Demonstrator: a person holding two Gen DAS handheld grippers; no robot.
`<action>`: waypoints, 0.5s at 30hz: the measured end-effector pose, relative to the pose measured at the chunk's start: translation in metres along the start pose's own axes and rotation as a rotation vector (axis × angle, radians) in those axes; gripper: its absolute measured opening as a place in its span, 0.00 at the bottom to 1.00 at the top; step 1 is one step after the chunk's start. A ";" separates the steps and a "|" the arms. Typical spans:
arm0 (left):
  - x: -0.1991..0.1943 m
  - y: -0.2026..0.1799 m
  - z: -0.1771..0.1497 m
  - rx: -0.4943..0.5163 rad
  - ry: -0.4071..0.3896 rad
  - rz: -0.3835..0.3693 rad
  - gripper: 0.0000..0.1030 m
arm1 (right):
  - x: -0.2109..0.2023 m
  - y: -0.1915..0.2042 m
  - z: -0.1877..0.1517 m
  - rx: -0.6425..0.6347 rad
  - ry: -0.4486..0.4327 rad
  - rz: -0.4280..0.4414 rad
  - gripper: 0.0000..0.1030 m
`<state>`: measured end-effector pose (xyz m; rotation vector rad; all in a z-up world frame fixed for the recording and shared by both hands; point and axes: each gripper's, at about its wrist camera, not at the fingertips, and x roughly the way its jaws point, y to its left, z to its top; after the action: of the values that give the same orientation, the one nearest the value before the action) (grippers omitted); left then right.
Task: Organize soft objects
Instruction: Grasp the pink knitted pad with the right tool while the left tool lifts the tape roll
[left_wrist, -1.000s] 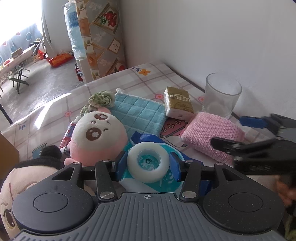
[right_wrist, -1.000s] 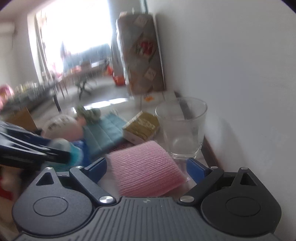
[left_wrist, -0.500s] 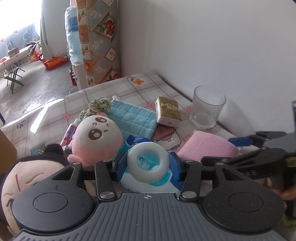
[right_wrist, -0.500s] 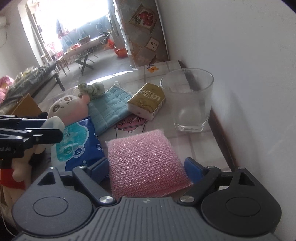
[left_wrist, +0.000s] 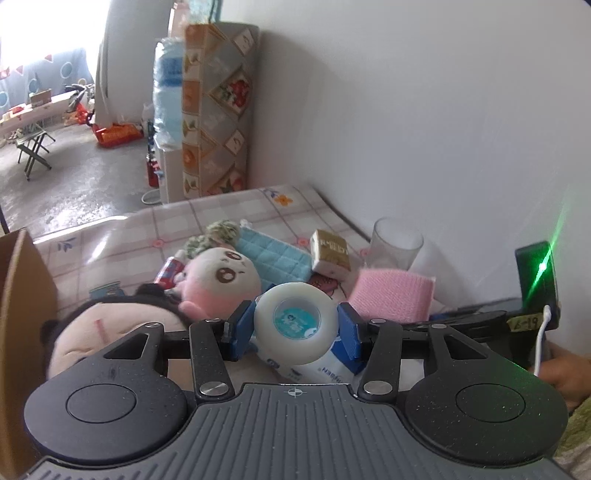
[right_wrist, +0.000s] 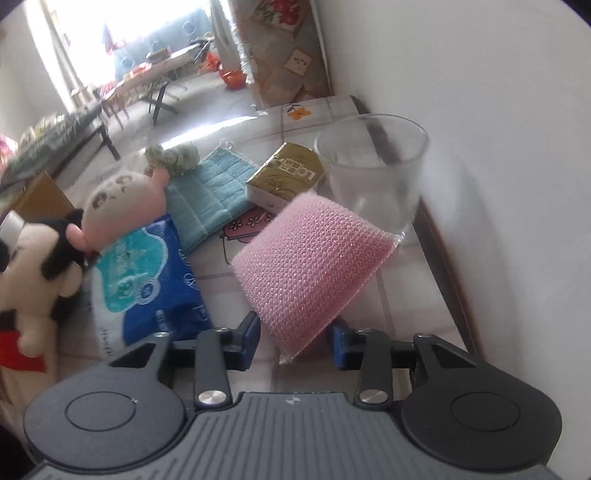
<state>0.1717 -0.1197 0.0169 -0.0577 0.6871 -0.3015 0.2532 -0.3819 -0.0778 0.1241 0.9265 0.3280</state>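
1. the left gripper (left_wrist: 295, 332) has its jaws clamped on a white ring (left_wrist: 295, 323), held clear above the tabletop (left_wrist: 155, 225).
2. the right gripper (right_wrist: 295, 341) jaws are closing on the near end of the pink sponge (right_wrist: 310, 262), which already narrows between them.
3. the sponge looks light and squashy, in slippery wrap; it likely needs a deeper mid-body hold, away from the glass (right_wrist: 373, 166).

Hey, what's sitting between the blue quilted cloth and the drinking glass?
A small gold carton lies between the blue cloth and the glass, clearest in the right wrist view.
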 end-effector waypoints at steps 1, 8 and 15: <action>-0.007 0.004 -0.001 -0.011 -0.009 0.000 0.47 | -0.005 -0.003 -0.002 0.024 -0.004 0.009 0.37; -0.047 0.036 -0.009 -0.091 -0.056 0.018 0.47 | -0.042 -0.019 -0.019 0.180 -0.066 0.078 0.19; -0.077 0.054 -0.019 -0.128 -0.103 0.062 0.47 | -0.062 -0.034 -0.031 0.313 -0.102 0.138 0.17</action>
<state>0.1173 -0.0447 0.0409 -0.1718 0.6045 -0.1933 0.2018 -0.4350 -0.0572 0.4898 0.8650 0.2996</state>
